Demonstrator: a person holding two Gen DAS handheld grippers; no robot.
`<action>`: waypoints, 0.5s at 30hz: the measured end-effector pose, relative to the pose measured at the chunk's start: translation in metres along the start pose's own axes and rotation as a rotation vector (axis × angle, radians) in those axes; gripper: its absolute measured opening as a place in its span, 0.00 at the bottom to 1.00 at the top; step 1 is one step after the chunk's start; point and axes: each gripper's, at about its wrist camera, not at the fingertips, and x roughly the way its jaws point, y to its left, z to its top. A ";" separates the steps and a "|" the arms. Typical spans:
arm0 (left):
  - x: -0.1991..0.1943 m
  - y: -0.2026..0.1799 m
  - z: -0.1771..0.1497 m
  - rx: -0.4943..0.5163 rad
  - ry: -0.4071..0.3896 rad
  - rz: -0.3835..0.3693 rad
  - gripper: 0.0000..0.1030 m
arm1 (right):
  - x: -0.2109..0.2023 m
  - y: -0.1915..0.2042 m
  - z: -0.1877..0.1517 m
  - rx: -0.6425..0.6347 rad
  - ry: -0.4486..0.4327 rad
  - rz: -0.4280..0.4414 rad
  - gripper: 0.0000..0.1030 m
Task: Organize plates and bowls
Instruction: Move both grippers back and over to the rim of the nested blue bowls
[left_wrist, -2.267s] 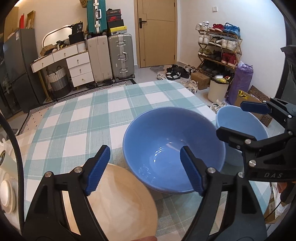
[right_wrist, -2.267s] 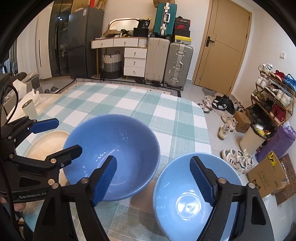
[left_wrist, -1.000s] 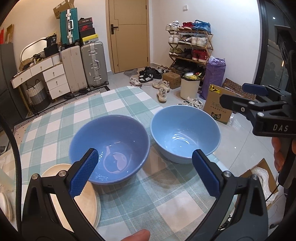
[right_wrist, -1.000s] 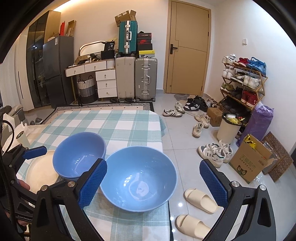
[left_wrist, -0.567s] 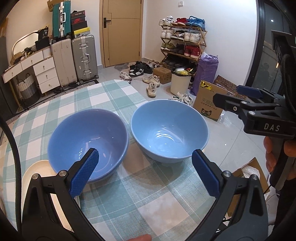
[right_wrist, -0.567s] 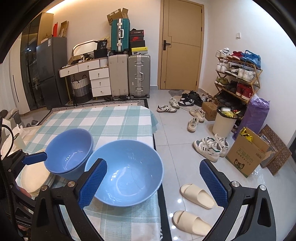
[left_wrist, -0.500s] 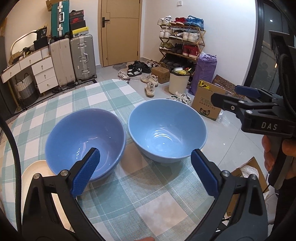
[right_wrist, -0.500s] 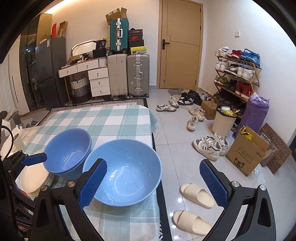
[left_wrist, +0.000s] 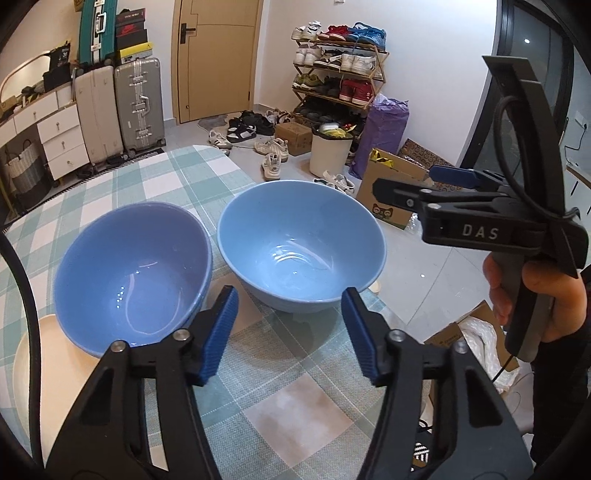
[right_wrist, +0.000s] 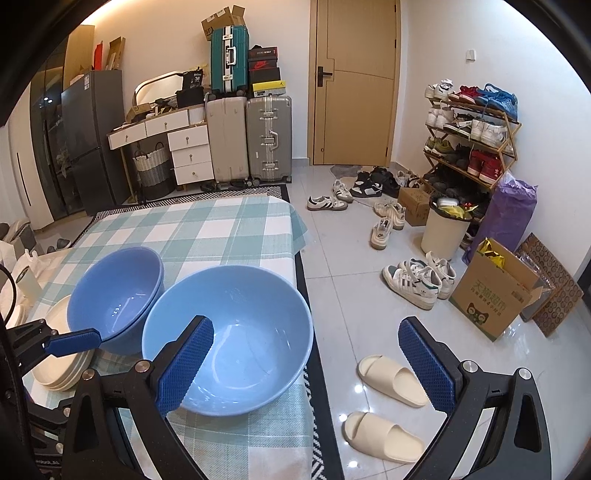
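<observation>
Hovering low over the checked desk (left_wrist: 295, 398), left hand-held gripper (left_wrist: 290, 334), jaws closing with nothing between them yet, only cloth. Waiting wide apart, right hand-held gripper (right_wrist: 306, 358), one pad sitting over the near rim of the light blue bowl (right_wrist: 236, 332), not pinching it. Just past the left pads, sitting side by side and nearly touching, that light blue bowl (left_wrist: 301, 243) and the darker blue bowl (left_wrist: 133, 269), which is resting on a stack of cream plates (right_wrist: 59, 365). Probably getting ready to grab a bowl. Next, likely needing to clip a rim, lift, then nest one bowl inside the other.
</observation>
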 end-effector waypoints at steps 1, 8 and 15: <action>0.001 0.000 0.000 -0.006 0.002 -0.008 0.46 | 0.002 0.000 -0.001 0.002 0.004 -0.001 0.99; 0.016 0.008 0.002 -0.054 0.037 -0.066 0.37 | 0.017 -0.005 -0.003 0.018 0.035 0.003 0.99; 0.031 0.009 0.001 -0.064 0.061 -0.062 0.36 | 0.034 -0.007 -0.008 0.028 0.065 0.026 0.99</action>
